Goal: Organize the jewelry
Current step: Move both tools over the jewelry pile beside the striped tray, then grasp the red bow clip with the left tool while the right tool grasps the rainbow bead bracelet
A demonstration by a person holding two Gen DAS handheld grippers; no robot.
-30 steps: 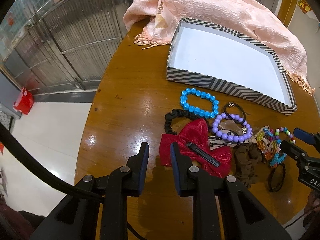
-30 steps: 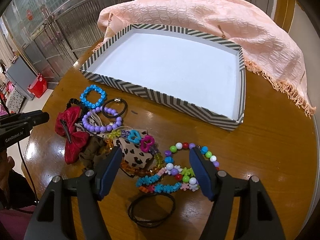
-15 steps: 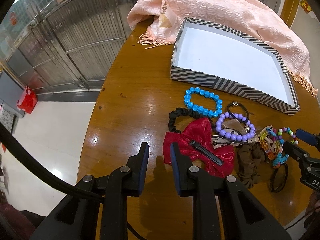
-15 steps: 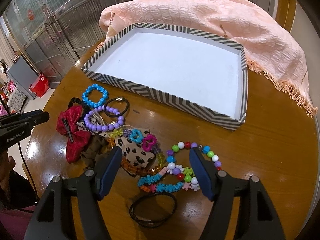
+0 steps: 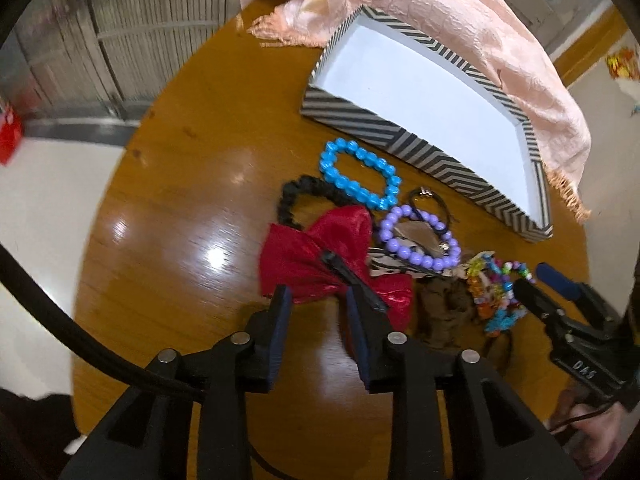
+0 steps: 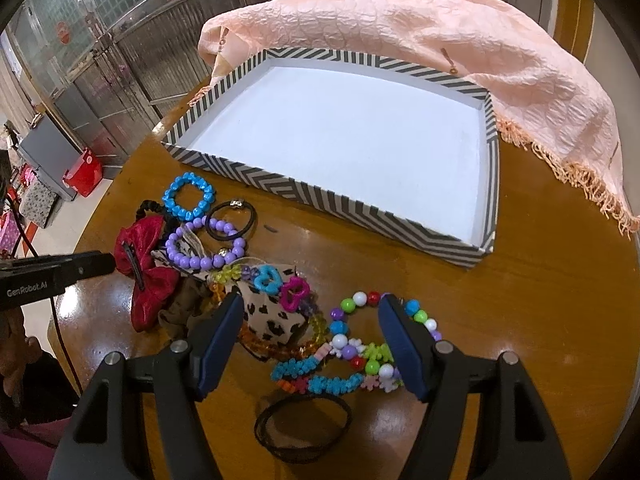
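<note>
A pile of jewelry lies on the round wooden table [image 5: 192,168]. In the left wrist view my left gripper [image 5: 318,300] is open, its fingertips over the near edge of a red bow hair clip [image 5: 320,256]. A blue bead bracelet [image 5: 358,178] and a purple bead bracelet [image 5: 420,240] lie beyond it. In the right wrist view my right gripper [image 6: 310,314] is open wide above a multicoloured bead bracelet [image 6: 360,344] and a leopard-print scrunchie [image 6: 272,316]. The striped tray [image 6: 320,196] stands empty behind the pile.
A peach scarf [image 6: 420,28] is draped over the tray's far side. A black hair tie [image 6: 302,432] lies near the table's front edge. A brown scrunchie [image 5: 440,312] sits between the bow and the colourful beads. The table edge drops off at the left.
My left gripper has moved forward and right, so its fingertips now reach the red bow. My right gripper has edged slightly forward over the colourful beads. Nothing was picked up.
</note>
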